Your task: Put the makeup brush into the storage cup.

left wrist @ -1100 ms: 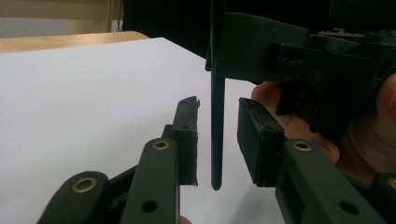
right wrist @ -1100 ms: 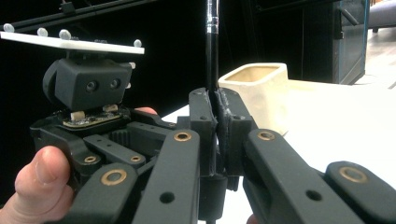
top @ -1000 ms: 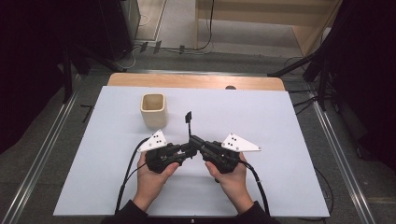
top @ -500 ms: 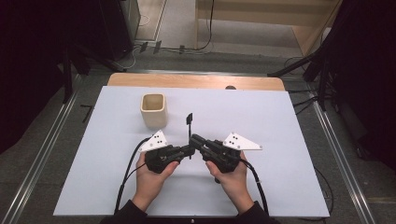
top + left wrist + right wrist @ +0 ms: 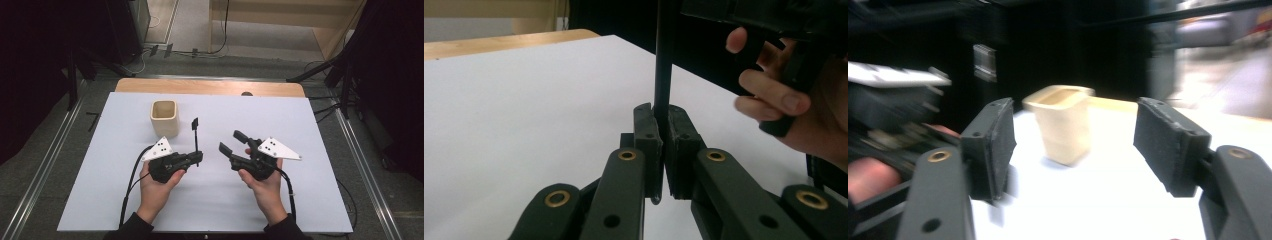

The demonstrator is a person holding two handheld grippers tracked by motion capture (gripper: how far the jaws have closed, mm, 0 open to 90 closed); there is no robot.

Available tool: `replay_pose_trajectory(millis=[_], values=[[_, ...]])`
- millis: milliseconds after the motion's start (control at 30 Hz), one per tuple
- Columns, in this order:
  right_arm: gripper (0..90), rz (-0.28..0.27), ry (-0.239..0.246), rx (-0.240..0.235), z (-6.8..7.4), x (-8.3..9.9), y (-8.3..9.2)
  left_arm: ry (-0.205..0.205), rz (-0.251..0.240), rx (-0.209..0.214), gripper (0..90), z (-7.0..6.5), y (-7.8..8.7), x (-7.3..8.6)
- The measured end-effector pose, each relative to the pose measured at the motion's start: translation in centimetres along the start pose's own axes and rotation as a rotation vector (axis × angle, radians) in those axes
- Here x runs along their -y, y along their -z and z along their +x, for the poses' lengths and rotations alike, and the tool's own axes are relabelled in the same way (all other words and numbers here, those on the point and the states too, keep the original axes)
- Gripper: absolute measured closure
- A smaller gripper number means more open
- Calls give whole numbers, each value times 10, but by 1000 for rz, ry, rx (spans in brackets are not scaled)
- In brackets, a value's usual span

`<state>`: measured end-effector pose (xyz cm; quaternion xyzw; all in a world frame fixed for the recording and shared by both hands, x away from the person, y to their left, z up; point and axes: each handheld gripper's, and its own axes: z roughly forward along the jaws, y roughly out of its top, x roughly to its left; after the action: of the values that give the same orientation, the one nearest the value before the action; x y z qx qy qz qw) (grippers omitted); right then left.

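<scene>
Tongs in the person's left hand, the left tongs (image 5: pixel 196 158), are clenched on a thin black rod with a small flat black head (image 5: pixel 195 136); in the left gripper view the rod (image 5: pixel 663 60) stands upright out of the two pressed pads and rises past the top edge. The right tongs (image 5: pixel 233 142) have just been opening as they draw away, and their jaws now stand released with nothing between them, well apart from the rod and to its right in the high view. Beyond the left tongs, a little to their left, a beige square-mouthed cup (image 5: pixel 164 118) stands upright on the white tabletop (image 5: pixel 100 180); the right gripper view, blurred, shows that cup (image 5: pixel 1063 122) far off between the open pads.
</scene>
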<state>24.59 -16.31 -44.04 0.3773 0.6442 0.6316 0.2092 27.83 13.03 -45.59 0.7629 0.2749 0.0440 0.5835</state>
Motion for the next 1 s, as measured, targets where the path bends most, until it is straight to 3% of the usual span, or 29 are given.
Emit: replay_pose_trajectory(millis=[33,167,200,367,400,600,733,1000], values=[[301,-9,14,18,-4,0,5,-2,-1,-4,863,1,1,0],[226,24,-8,46,-19,5,27,-3,-10,-16,862,4,4,-1],[151,37,-1,45,-22,8,32,-3,-11,-19,862,4,4,-1],[29,54,43,52,-35,18,54,-5,-14,-32,862,6,6,-2],[0,51,50,64,-41,21,66,-6,-17,-39,862,7,8,-3],[0,29,44,146,-59,24,91,-16,-31,-75,862,11,16,-6],[0,55,73,171,-67,32,101,-21,-56,-108,862,16,26,-10],[0,73,68,193,-79,42,115,-15,-92,-158,862,31,43,-21]])
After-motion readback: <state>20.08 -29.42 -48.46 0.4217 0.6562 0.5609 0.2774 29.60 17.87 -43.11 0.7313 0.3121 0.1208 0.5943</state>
